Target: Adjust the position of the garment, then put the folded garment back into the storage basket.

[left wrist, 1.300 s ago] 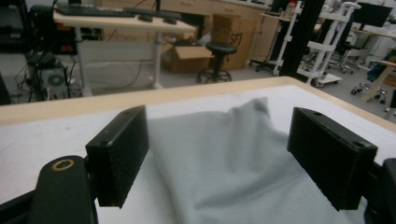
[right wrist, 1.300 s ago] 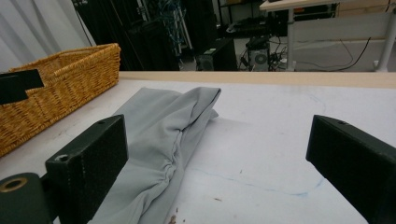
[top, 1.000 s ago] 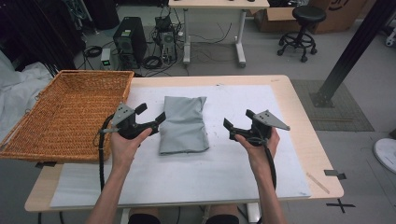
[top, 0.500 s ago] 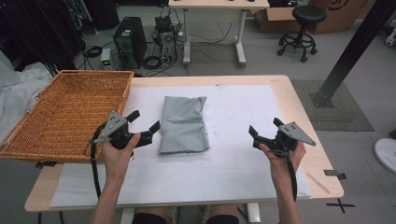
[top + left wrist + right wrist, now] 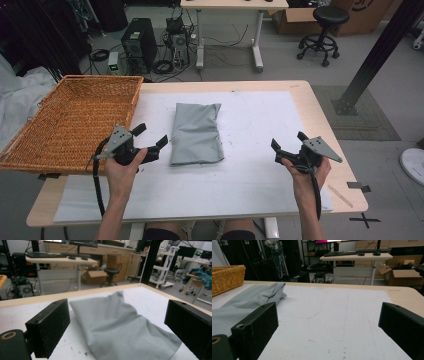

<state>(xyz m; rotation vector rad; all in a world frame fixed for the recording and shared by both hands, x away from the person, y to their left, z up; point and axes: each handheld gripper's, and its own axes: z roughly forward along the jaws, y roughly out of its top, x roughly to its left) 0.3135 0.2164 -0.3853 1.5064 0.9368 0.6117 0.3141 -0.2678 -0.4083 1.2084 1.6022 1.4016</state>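
A folded grey cloth [image 5: 196, 133] lies on the white sheet [image 5: 250, 125] near the table's middle. My left gripper [image 5: 151, 138] is open just left of the cloth's near corner, not touching it. From the left gripper view the cloth [image 5: 120, 325] lies between and beyond the spread jaws of that gripper [image 5: 120, 332]. My right gripper [image 5: 289, 143] is open near the table's right front, well away from the cloth. In the right gripper view, the cloth [image 5: 249, 302] lies off to the left of the empty right gripper [image 5: 329, 327].
A wicker basket [image 5: 70, 120] sits at the table's left end, close to my left hand. The wooden table edge [image 5: 330, 120] runs on the right. Behind the table are a desk [image 5: 230, 5], a computer tower [image 5: 137, 42] and a stool [image 5: 325, 25].
Both grippers have drawn back from the cloth toward the near edge. The right one moved far to the right; the left one shifted slightly left. The cloth lies still.
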